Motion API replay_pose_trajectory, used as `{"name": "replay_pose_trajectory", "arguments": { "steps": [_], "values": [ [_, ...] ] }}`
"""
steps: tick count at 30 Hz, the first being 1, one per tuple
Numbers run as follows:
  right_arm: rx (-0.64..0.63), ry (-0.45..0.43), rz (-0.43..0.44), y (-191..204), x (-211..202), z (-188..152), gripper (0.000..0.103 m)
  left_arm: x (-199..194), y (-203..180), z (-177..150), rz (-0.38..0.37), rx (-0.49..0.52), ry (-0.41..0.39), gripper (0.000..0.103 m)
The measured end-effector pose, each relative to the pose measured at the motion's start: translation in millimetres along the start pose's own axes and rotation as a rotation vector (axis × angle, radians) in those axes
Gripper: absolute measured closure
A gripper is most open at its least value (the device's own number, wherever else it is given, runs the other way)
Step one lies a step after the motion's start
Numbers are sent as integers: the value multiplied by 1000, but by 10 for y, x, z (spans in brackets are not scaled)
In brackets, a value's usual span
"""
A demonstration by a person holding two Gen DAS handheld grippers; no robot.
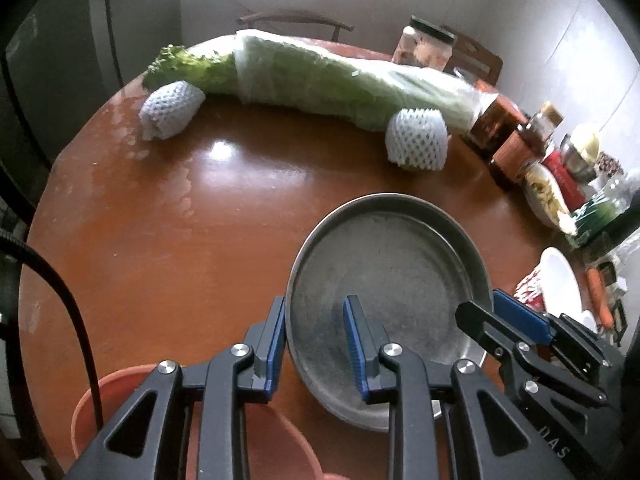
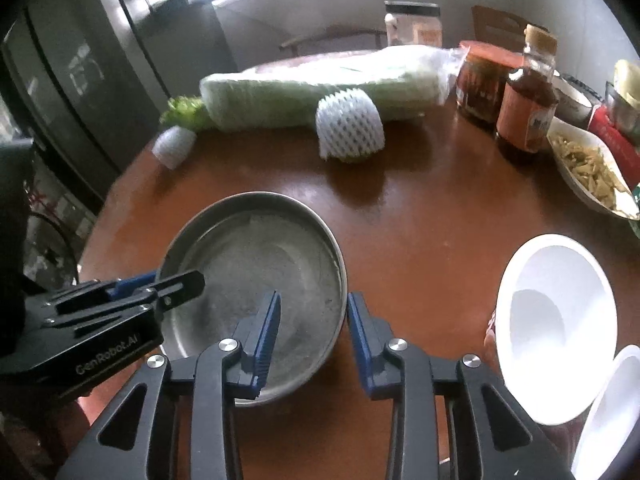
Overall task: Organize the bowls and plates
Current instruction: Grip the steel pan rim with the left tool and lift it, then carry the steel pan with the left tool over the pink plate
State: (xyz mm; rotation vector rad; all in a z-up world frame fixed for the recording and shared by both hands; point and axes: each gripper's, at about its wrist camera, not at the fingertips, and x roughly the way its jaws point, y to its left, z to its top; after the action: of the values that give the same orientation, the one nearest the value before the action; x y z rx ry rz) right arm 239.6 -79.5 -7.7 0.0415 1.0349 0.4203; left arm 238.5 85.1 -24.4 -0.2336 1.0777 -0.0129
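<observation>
Left gripper (image 1: 314, 300): jaws narrow and clamped on the near-left rim of the metal plate (image 1: 392, 264), outer pad against the outside of the wall, inner finger over the plate floor. The right wrist view shows this gripper side-on at the plate's left edge, fingers closed over the rim.

Right gripper (image 2: 314, 296): jaws narrow and straddling the plate's near-right rim, one finger inside and one outside. The outer pad sits just beside the wall. Whether both pads press on the rim I cannot tell.

Round brown table (image 1: 160, 220): spreads ahead of both tools and carries everything noted below.

Napa cabbage (image 1: 320, 76): wrapped in clear film, lying across the far side of the table, well beyond both sets of fingertips.

Metal plate: directly ahead of and between the two grippers, empty, with a dull, scuffed floor. Its near edge looks raised off the table.

Orange basin (image 1: 92, 408): below and left of the left gripper, partly hidden by it.

White bowl (image 2: 556, 320): just right of the right gripper and tilted, with a second white bowl (image 2: 616, 400) nearer and further right.

Foam-netted fruit (image 1: 416, 136): ahead of the plate, in front of the cabbage. Another netted fruit (image 1: 172, 108) lies far left.

Sauce bottle (image 2: 526, 108): far right, ahead of the right gripper.
</observation>
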Motion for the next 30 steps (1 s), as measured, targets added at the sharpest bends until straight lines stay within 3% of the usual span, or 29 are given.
{"name": "replay_pose_trajectory", "arguments": {
  "steps": [30],
  "values": [
    [-109, -185, 101, 646, -951, -233, 68, -1203, 247, -394, 38, -20, -229, 74]
  ]
}}
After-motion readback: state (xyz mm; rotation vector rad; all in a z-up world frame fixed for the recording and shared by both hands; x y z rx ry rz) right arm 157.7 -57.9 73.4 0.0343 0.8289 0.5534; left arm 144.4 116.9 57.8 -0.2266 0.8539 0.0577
